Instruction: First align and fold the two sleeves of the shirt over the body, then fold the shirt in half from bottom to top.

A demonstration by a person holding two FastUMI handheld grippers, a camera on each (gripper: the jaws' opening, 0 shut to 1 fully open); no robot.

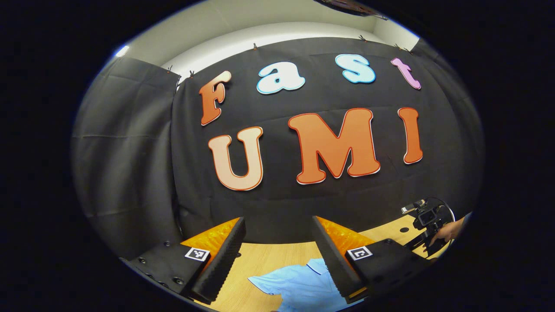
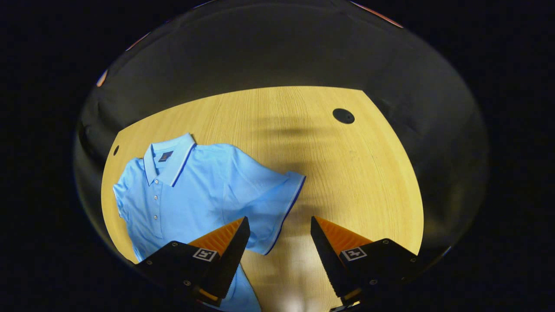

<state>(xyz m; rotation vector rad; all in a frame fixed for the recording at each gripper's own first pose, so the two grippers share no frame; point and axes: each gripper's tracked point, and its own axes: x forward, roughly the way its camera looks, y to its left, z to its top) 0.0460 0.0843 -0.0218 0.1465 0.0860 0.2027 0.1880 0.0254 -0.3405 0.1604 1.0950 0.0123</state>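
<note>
Presently the worktop (image 2: 347,173) is seen carrying the shirt (image 2: 195,190) toward its left edge, unfolded. Both the right gripper (image 2: 277,247) and left gripper (image 1: 277,247) are held with jaws spread, empty. If the sleeve (image 2: 269,203) is pinched unevenly, misalignment is risked.

Light blue shirt (image 2: 195,190), dark blue trim; yellow wood-grain table (image 2: 347,173)
</note>
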